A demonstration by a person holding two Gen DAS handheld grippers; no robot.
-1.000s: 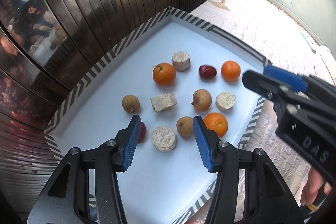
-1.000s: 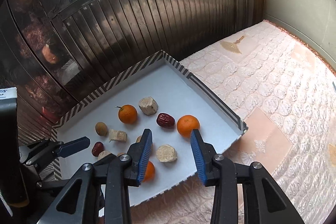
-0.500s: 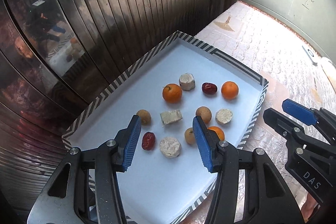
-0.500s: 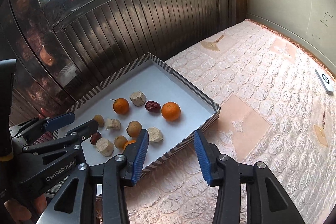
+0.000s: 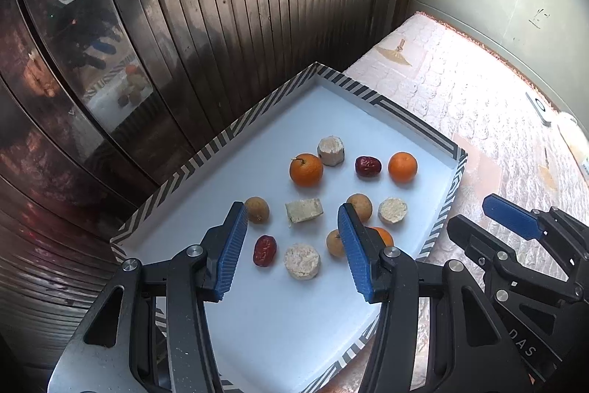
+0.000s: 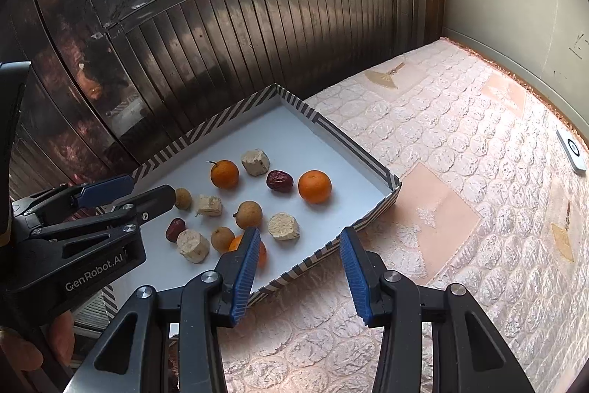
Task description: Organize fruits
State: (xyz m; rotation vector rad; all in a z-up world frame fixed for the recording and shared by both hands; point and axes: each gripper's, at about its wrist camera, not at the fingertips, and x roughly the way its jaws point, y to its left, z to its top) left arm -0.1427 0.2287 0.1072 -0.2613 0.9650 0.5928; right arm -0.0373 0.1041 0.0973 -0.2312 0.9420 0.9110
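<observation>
Left gripper [image 5: 292, 247] jaws spread, empty, above the tray [image 5: 206, 155]. Oranges [image 5: 306, 169], brown fruits [image 5: 257, 209], red dates [image 5: 264, 250], pale chunks (type unclear) [image 5: 302, 261] scattered inside. Right gripper [image 6: 298, 269] spread, empty, over the tray's right edge and mattress [image 6: 460, 209].

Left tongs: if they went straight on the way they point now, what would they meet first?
Most likely the pale round cake lying on the white tray, framed between the open left tongs. A red date sits just beside it; depth is uncertain.
</observation>
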